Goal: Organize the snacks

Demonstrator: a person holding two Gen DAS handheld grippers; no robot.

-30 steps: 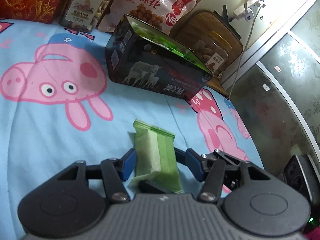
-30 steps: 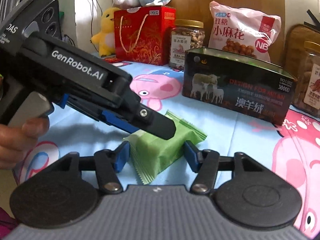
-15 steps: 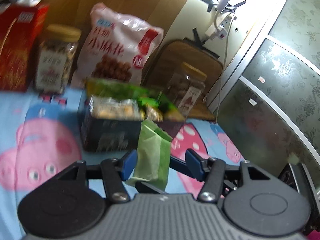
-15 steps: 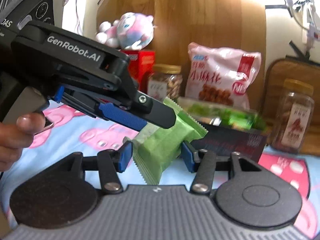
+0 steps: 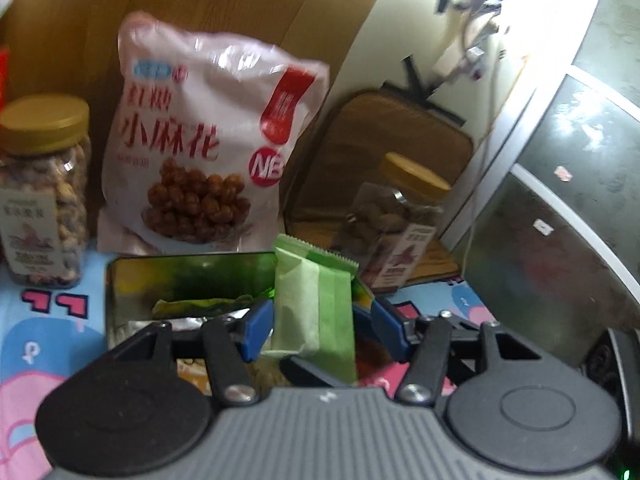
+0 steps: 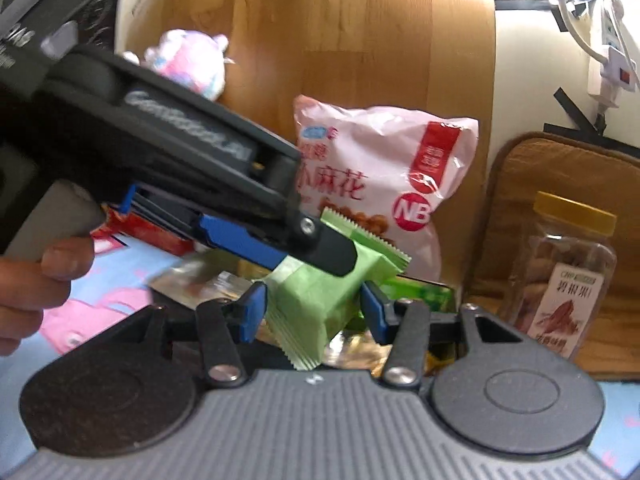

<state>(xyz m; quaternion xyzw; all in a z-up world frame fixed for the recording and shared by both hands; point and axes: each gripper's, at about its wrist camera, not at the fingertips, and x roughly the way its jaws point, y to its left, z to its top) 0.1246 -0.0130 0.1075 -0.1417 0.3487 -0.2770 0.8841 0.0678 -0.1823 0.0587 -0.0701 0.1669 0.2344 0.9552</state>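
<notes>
In the left wrist view a green snack packet (image 5: 316,300) stands between the blue pads of my left gripper (image 5: 322,322), which is shut on it above the open dark tin (image 5: 120,280) holding several packets. In the right wrist view my right gripper (image 6: 312,312) is shut on a green packet (image 6: 308,308), lifted off the sheet just before the tin (image 6: 420,296). The left gripper's black finger (image 6: 332,258) crosses over that green wrapper. I cannot tell whether the serrated end past it is a second packet.
Behind the tin stand a pink snack bag (image 5: 200,140), a nut jar (image 5: 44,192) at its left and a yellow-lidded jar (image 5: 400,220) on a brown pad at the right. A glass door (image 5: 560,220) closes the right side. A hand (image 6: 36,280) grips the left tool.
Both grippers rose from the cartoon sheet with green packets and moved toward the tin. The left packet now hangs over the tin's open top, and the tin's inside has come into view.
</notes>
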